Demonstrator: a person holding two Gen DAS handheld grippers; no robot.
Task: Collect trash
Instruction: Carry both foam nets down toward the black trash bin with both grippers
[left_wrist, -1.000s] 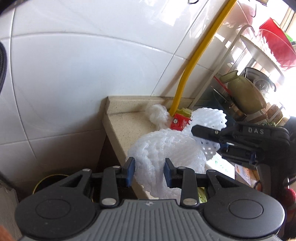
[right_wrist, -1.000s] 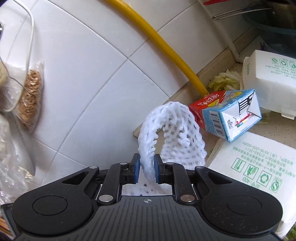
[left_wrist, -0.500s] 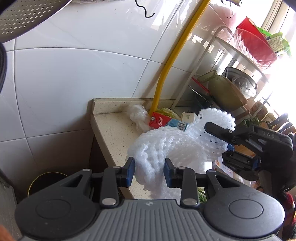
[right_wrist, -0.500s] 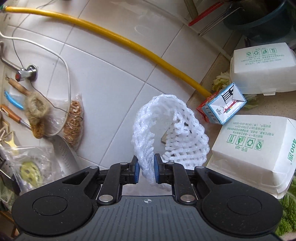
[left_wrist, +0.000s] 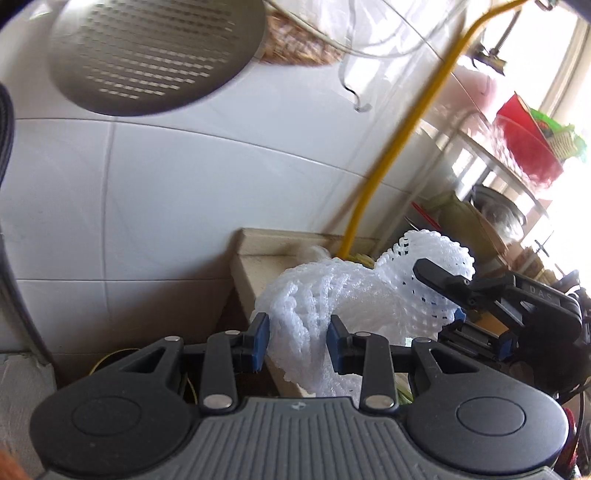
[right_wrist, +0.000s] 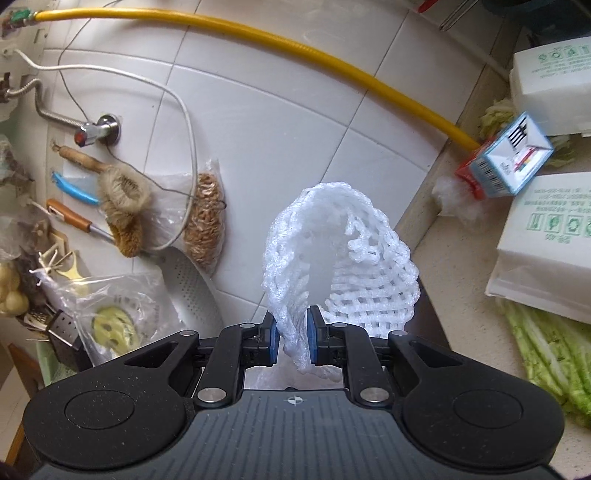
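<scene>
My left gripper (left_wrist: 297, 341) is shut on a white foam fruit net (left_wrist: 325, 295), held off the left end of the stone counter (left_wrist: 245, 264). Just right of it, my right gripper (left_wrist: 439, 291) grips a second white foam net (left_wrist: 432, 251). In the right wrist view the right gripper (right_wrist: 291, 341) is shut on that net (right_wrist: 332, 258), which arches up in front of the tiled wall. A small milk carton (right_wrist: 506, 162), a crumpled white tissue (right_wrist: 454, 195), two white takeaway boxes (right_wrist: 546, 236) and cabbage leaves (right_wrist: 546, 354) lie on the counter at the right.
A yellow hose (right_wrist: 258, 37) runs across the wall down to the counter's corner. Brushes, bags and a perforated metal lid (left_wrist: 155, 55) hang on the wall. A dark bin with a yellow rim (left_wrist: 110, 362) stands below the counter's end. A dish rack (left_wrist: 498, 177) fills the far right.
Both grippers have drawn back and up from the counter with their foam nets. The right gripper has turned and rolled, bringing the wall's hanging utensils into view.
</scene>
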